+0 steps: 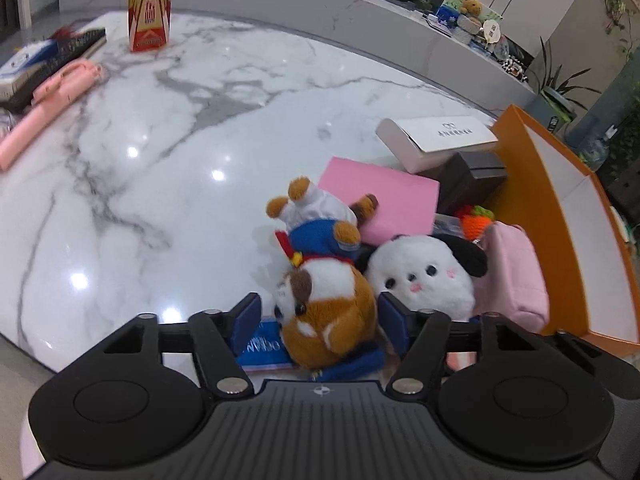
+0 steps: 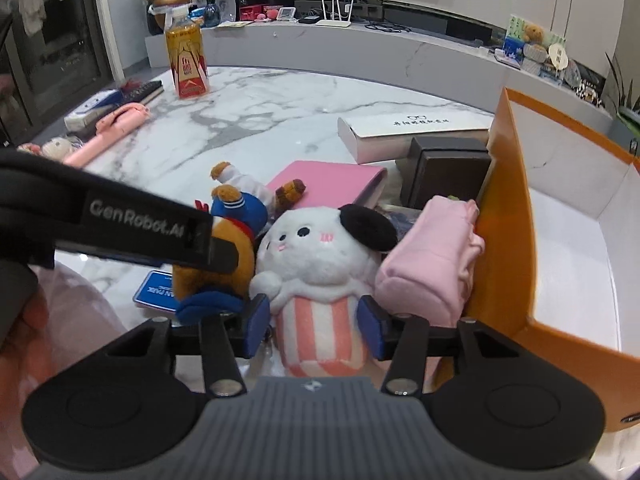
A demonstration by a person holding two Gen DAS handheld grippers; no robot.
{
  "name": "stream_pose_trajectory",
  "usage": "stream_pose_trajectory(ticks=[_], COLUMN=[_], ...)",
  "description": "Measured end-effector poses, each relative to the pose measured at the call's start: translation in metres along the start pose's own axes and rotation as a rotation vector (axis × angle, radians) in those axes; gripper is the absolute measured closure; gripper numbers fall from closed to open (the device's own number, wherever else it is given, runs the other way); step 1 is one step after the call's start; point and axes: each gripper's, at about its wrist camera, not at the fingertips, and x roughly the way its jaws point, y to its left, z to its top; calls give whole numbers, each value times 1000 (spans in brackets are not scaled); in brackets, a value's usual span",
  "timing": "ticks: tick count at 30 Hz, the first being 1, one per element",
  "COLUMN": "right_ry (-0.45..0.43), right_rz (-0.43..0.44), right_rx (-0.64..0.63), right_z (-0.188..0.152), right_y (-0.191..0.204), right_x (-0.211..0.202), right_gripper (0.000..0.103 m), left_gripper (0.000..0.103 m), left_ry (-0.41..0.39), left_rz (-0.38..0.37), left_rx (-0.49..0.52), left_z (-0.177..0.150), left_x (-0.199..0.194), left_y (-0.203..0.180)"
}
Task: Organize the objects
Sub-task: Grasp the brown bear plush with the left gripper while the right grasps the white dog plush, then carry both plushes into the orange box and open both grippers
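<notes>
A brown-and-white plush dog (image 1: 328, 312) in a blue outfit lies upside down on the marble table (image 1: 160, 160). My left gripper (image 1: 320, 320) is open, its blue pads on either side of the dog's head. A white plush (image 2: 316, 248) with a black ear and a pink striped base stands beside the dog. My right gripper (image 2: 314, 326) is open around that striped base, the pads close to it but not pressing. In the right wrist view, the left gripper's finger (image 2: 224, 254) crosses in front of the dog (image 2: 240, 216). The white plush (image 1: 420, 276) also shows in the left wrist view.
An open orange box (image 2: 508, 200) with a white inside stands at the right, a pink pouch (image 2: 432, 256) against it. Behind the plushes lie a pink book (image 2: 328, 180), a dark box (image 2: 448, 172) and a white box (image 2: 400, 132). A bottle (image 2: 188, 60) stands far left.
</notes>
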Motion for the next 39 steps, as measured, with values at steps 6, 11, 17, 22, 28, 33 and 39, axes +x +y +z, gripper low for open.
stream_pose_trajectory(ticks=[6,11,17,22,28,33,39], right_ry=[-3,-8,-25,-23,-73,-126,-241], right_rz=[-75,-162,-210,-162,-88,0,53], right_rx=[-81,-129,-192,-163,-105,-13,151], right_z=[0,-6,-12,-11,-11,-10,-1], right_y=[18,28,38,30,25,14,-25], right_x=[14,25,28,20,-9,-43,-99], right_gripper=[36,36,45,49,50,50,50], left_gripper=[24,27,39,42,42,42,42], left_ry=[24,59,60,39,-30,-97,-172], left_rz=[33,26,43,45,27,-32,-132], left_rx=[47,-1,22,30,15,8,98], left_z=[7,4,1,-1,-5,-3,8], left_x=[10,20,18,11,-21,-60,-97], left_y=[-5,3,2,1,5,0,-42])
